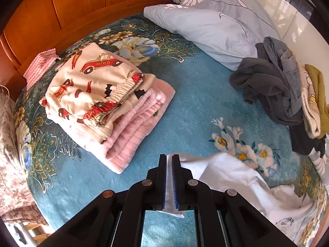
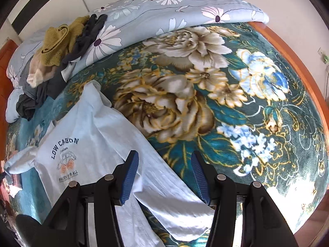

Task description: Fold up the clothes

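The white T-shirt (image 2: 98,135) carries a dark blue chest print reading "LOW CARBON" in an arc, small unreadable script under it, then "GREEN FOR ALL" below a little car drawing. On the folded cartoon-print garment (image 1: 92,86), a red car bears "HERO".

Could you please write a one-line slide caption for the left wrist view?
Left gripper pinches the white T-shirt beside a folded stack.
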`<state>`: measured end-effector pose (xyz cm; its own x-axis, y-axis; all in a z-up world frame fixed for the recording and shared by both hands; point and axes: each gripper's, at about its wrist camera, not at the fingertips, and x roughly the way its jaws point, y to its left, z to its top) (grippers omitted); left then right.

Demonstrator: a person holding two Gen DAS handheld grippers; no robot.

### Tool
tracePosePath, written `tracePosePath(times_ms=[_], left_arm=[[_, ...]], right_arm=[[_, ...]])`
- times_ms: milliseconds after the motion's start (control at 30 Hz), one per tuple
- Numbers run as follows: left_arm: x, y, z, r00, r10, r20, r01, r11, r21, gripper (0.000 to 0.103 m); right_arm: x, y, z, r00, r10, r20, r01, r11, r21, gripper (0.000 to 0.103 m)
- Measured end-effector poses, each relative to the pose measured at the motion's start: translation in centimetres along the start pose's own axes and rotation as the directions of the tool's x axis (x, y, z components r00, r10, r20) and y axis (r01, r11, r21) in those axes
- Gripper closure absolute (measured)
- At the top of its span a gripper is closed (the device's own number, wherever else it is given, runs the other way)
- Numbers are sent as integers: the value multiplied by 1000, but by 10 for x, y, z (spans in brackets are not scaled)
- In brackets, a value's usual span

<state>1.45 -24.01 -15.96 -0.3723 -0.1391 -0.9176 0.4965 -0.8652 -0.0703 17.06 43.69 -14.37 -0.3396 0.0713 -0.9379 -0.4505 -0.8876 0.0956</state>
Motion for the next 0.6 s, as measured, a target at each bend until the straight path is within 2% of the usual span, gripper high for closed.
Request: tracePosePath(times_ms=[67,167,267,333,433,500,600], left_arm=[[3,-5,-3,1000,-5,-29,5,1000,-8,85],[-4,-14,-16,998,-54,-30,53,998,-28,82],[-14,-35,-40,989,-141,-47,141,990,2,68],[-17,-57,-60,973,-217,-77,219,975,25,67],[-20,-94,-88,941,-307,-140,319,945,68,67],[-19,-116,-106,923,-340,-177,360,928,94,67],[-16,-145,-133,898,-373,-232,409,903,130,67]], right_arm=[[5,-4,-14,999,-22,-36,20,999,-40,49],[18,-14,-37,994,-67,-90,62,996,-67,49],[31,-44,-56,989,-66,-133,71,997,38,49],[39,-71,-67,987,-54,-154,79,983,164,49],[42,-104,-83,988,35,-150,25,924,381,49],[42,-107,-92,986,82,-148,-12,905,425,48],[43,-95,-102,983,105,-153,-29,901,432,48]])
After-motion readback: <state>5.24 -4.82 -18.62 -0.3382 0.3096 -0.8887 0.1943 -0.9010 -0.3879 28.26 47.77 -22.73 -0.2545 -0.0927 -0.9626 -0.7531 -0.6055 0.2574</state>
